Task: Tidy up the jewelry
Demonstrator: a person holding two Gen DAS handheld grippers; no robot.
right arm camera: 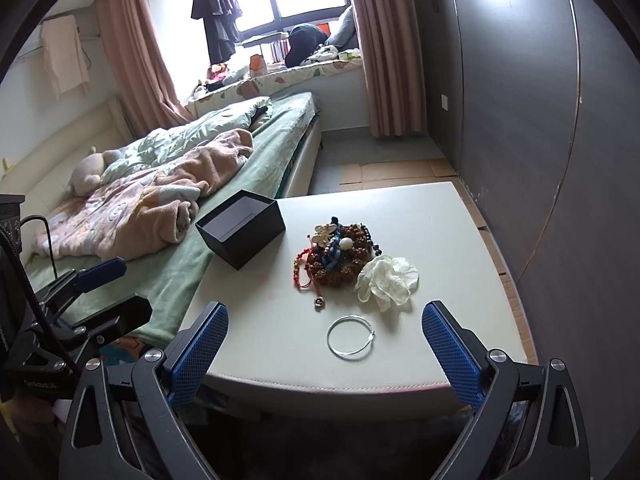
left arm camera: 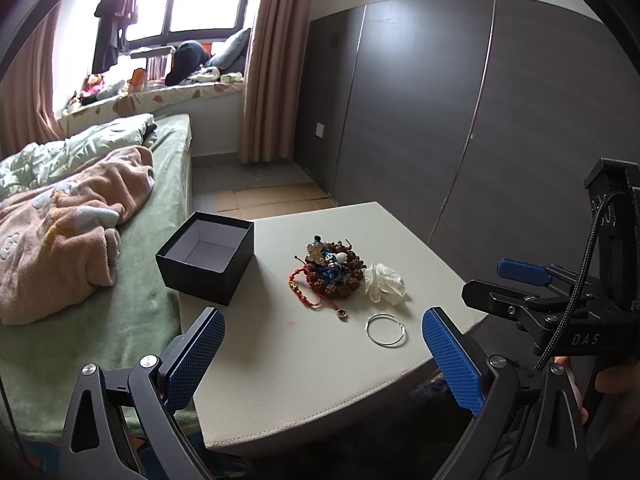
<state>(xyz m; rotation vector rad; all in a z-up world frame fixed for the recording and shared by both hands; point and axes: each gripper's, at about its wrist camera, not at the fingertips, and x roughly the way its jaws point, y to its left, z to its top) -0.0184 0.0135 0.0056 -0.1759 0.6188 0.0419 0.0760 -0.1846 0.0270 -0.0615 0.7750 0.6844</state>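
— Jewelry heap (right arm camera: 340,258) at mid-surface (right arm camera: 420,216), silver bangle (right arm camera: 351,337) alone near the front edge, white fabric flower (right arm camera: 387,282) just beside the heap. Black box (right arm camera: 241,233) open and empty at the far left corner, by the bed (right arm camera: 240,176).

— Grippers?

— Both spread wide, holding nothing: right gripper (right arm camera: 324,354) hovering nearest the bangle, left gripper (left arm camera: 322,354) short of the surface. Likely best: lower straight over the bangle, pinch one side of the thin wire, lift cleanly, carry to the box.

— Risk?

— Sliding on the smooth top; tangled cords in the heap.
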